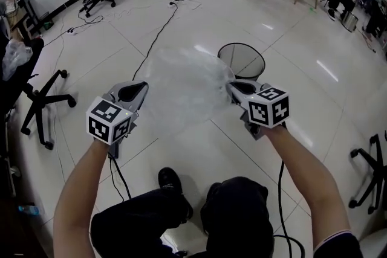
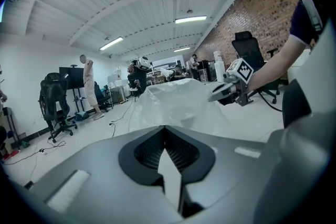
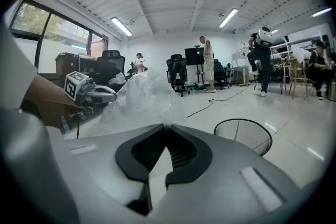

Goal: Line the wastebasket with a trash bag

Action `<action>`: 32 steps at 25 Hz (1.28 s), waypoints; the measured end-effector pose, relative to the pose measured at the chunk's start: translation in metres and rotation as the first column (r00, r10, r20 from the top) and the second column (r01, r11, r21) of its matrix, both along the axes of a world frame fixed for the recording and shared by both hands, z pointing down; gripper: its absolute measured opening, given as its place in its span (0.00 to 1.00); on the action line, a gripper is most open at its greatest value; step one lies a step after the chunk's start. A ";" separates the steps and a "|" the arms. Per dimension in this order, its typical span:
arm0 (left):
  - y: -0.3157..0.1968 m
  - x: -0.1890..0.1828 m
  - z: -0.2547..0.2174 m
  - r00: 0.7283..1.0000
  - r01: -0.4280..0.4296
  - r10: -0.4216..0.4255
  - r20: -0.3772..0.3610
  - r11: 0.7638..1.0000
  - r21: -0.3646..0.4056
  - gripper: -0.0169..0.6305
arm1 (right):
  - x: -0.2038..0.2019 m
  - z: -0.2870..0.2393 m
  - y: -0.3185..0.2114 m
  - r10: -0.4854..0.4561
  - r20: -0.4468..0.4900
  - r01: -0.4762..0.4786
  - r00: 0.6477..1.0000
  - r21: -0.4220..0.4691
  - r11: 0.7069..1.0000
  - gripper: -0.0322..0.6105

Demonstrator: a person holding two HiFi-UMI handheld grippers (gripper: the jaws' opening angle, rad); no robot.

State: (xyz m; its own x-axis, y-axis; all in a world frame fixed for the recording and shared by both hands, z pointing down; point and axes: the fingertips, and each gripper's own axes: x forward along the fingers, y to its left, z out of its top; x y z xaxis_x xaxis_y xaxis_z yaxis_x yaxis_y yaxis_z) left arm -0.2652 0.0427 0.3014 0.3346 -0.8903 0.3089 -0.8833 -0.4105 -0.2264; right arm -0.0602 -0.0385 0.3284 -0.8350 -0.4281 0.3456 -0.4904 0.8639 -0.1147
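**A:** Gripping anything with the left gripper [image 1: 143,87]?

**B:** Yes, clamped shut on one edge of the trash bag [image 1: 184,93]. Same for the right gripper [image 1: 231,87]: pinched closed on the opposite edge.

**A:** Holding it where?

**B:** Spread in the air between the two, just short of the mesh wastebasket [image 1: 242,60] on the floor [image 1: 302,87]. Not inside yet.

**A:** Hard to make out?

**B:** Can't see the pinched edges inside the closed jaws. Can't trace part of the basket's near rim behind the film in the head view.

**A:** Readable anywhere?

**B:** Only square black-and-white patterns on the marker cubes [image 1: 109,121].
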 end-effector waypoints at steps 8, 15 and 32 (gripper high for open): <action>-0.029 0.021 -0.004 0.997 -0.082 0.082 -0.009 0.996 0.021 0.04 | -0.002 -0.017 -0.021 0.016 -0.003 -0.016 1.000 0.024 1.000 0.05; -0.074 0.013 -0.012 0.996 -0.094 0.094 -0.004 0.995 0.033 0.04 | -0.006 -0.030 -0.059 0.001 0.002 -0.001 1.000 0.045 0.999 0.05; -0.209 0.052 -0.052 0.982 -0.180 0.185 -0.040 0.978 0.107 0.04 | 0.037 -0.066 -0.152 0.080 0.069 -0.086 0.994 0.077 0.993 0.05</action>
